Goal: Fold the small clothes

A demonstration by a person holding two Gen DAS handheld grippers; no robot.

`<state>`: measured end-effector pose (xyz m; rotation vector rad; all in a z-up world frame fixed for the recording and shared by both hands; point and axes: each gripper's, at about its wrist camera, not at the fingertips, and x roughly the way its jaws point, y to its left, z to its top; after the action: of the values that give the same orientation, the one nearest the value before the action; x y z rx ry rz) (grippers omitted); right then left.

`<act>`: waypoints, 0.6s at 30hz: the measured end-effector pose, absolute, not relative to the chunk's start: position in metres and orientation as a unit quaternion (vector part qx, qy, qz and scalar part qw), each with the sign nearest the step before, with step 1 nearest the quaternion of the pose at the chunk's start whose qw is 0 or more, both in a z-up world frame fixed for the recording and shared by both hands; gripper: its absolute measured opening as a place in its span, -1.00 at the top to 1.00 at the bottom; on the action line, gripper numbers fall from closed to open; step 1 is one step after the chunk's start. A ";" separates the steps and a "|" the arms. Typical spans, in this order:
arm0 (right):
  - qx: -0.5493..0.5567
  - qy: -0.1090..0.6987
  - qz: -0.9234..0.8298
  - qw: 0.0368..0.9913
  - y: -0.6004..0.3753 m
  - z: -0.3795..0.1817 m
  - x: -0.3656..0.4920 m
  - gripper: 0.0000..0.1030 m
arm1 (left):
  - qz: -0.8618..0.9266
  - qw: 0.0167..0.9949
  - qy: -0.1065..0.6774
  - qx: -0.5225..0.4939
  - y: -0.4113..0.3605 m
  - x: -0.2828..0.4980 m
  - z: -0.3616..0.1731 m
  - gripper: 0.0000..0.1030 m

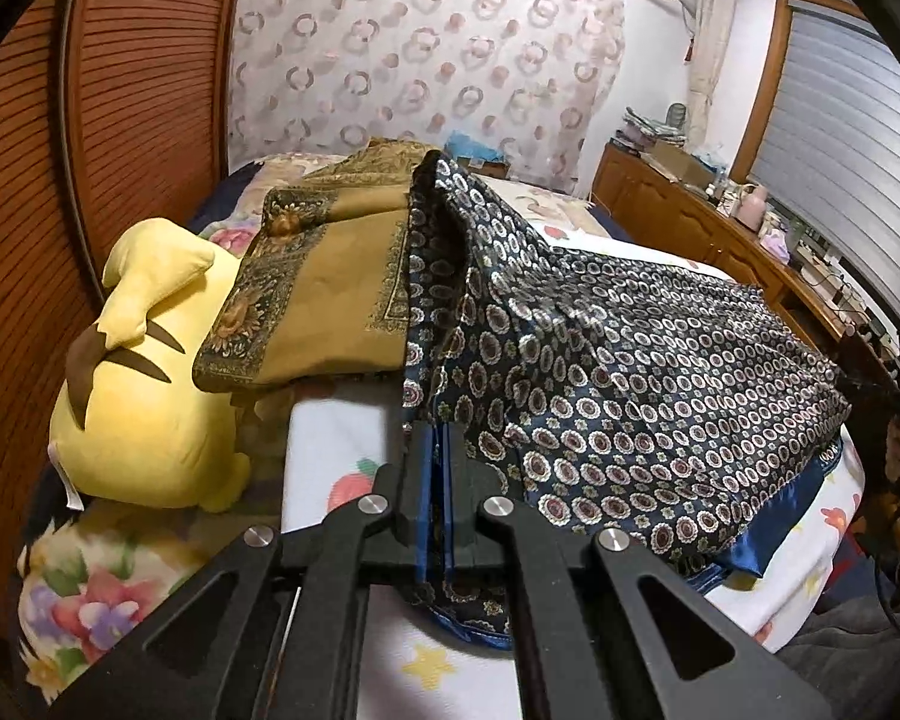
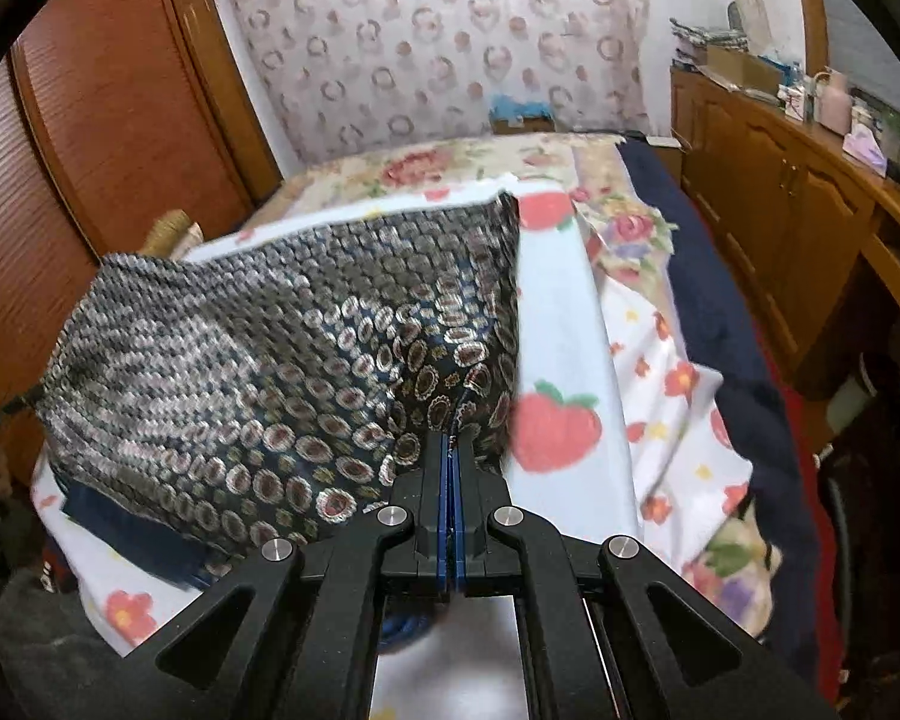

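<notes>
Both grippers are pinched shut on the same piece of cloth, a dark blue patterned scarf [image 1: 600, 360] printed with small ringed medallions and edged in plain blue satin. In the left wrist view the left gripper [image 1: 441, 474] sits at bottom centre, its jaws narrow with a fold of the scarf's edge clamped between them, and the cloth runs from there up to a peak near upper centre and fans out to the right of the frame. In the right wrist view the right gripper [image 2: 453, 468] is likewise at bottom centre, jaws nearly together on a bunched corner, and the scarf [image 2: 282, 348] spreads away to the left of the frame, blurred. So the scarf hangs between the two grippers, its long axis running roughly from one grip to the other, draped over the white fruit-print sheet [image 1: 342, 450] on the bed. Neither hand is nearer; each holds its own end. A mustard paisley cloth [image 1: 330, 282] and a yellow plush toy [image 1: 144, 372] lie to the left in the left wrist view, just beside the scarf's far edge. The coming move likely lays the held edge down onto the sheet, and it turns on keeping the span between the grips taut and level.
</notes>
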<state>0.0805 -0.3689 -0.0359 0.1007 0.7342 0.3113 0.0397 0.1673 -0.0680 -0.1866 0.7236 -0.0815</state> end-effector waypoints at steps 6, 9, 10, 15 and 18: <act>0.033 0.362 0.142 0.921 -0.357 -0.040 0.081 0.98 | -0.032 0.934 0.350 -0.067 0.160 0.041 -0.068 0.03; 0.020 0.355 0.137 0.924 -0.351 -0.038 0.075 0.89 | -0.027 0.934 0.350 -0.063 0.158 0.041 -0.068 -0.10; 0.019 0.356 0.138 0.924 -0.353 -0.037 0.072 0.73 | -0.026 0.935 0.347 -0.065 0.158 0.041 -0.069 -0.10; 0.006 0.356 0.120 0.927 -0.349 -0.044 0.062 0.30 | -0.019 0.931 0.357 -0.067 0.155 0.043 -0.077 -0.11; -0.013 0.341 0.107 0.934 -0.342 -0.040 0.055 0.17 | -0.014 0.929 0.363 -0.064 0.153 0.045 -0.082 -0.11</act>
<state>0.0546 -0.3423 -0.0398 -0.0266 0.6974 0.2182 0.0449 0.1534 -0.0817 -0.1315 0.7444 -0.0282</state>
